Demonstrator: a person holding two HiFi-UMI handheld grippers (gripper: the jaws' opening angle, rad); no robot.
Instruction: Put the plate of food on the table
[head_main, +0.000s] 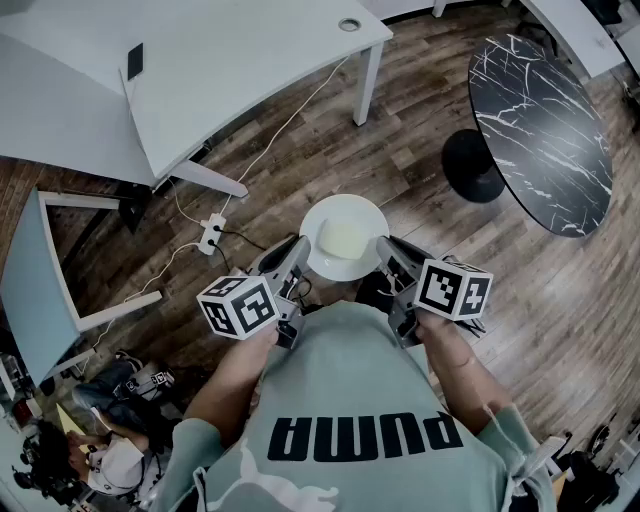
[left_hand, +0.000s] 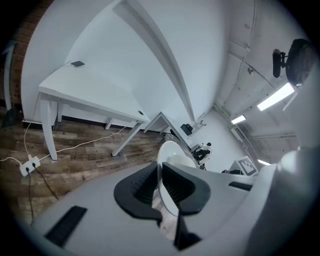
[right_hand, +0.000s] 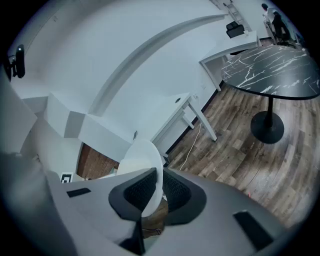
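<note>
As left tongs (head_main: 299, 252) and right tongs (head_main: 384, 250) pinch edges, plate (head_main: 345, 204) overhangs floor (head_main: 300, 150).

The person wears a pale green top (head_main: 360, 400) with a dark PUMA wordmark and a paler cat logo, at the lower middle of the head view. The left gripper (head_main: 297, 250) and right gripper (head_main: 385, 250) are grey-bodied with black ribbed pads (left_hand: 144, 187); the left cube (head_main: 238, 305) and right cube (head_main: 453, 288) are white with black square markers

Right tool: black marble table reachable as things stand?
Probably yes: only open wood floor lies between the right tool and the black marble table. But it and the left tool are both shut on the plate, so they move together.
</note>
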